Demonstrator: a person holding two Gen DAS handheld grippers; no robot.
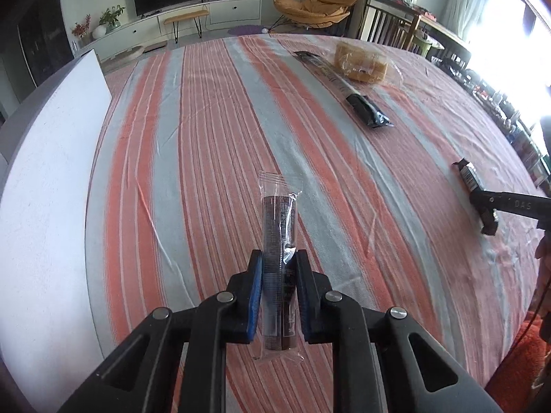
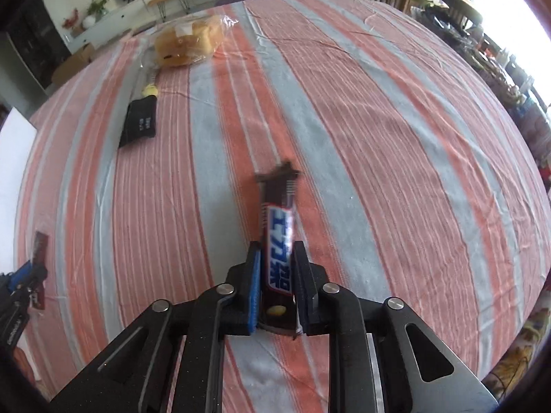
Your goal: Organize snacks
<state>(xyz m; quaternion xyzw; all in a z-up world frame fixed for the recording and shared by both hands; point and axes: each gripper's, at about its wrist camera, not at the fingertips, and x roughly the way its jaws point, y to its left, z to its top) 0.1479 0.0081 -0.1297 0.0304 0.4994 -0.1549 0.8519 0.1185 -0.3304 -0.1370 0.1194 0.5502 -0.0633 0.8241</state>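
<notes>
My left gripper (image 1: 279,258) is shut on a dark brown snack stick in a clear wrapper (image 1: 277,227), which points away from me over the striped cloth. My right gripper (image 2: 275,251) is shut on a dark chocolate bar with a blue and white label (image 2: 279,237). The same bar (image 1: 473,180) shows at the right edge of the left wrist view, clamped by the right gripper (image 1: 487,208). The left gripper (image 2: 27,278) with its snack stick (image 2: 39,246) shows at the left edge of the right wrist view.
A bag of yellow bread (image 1: 361,60) (image 2: 187,43) and a long black and clear packet (image 1: 351,86) (image 2: 139,117) lie on the far side of the table's striped cloth (image 1: 206,137). A white board (image 1: 51,189) lies along the left. Chairs (image 1: 389,24) stand beyond the far edge.
</notes>
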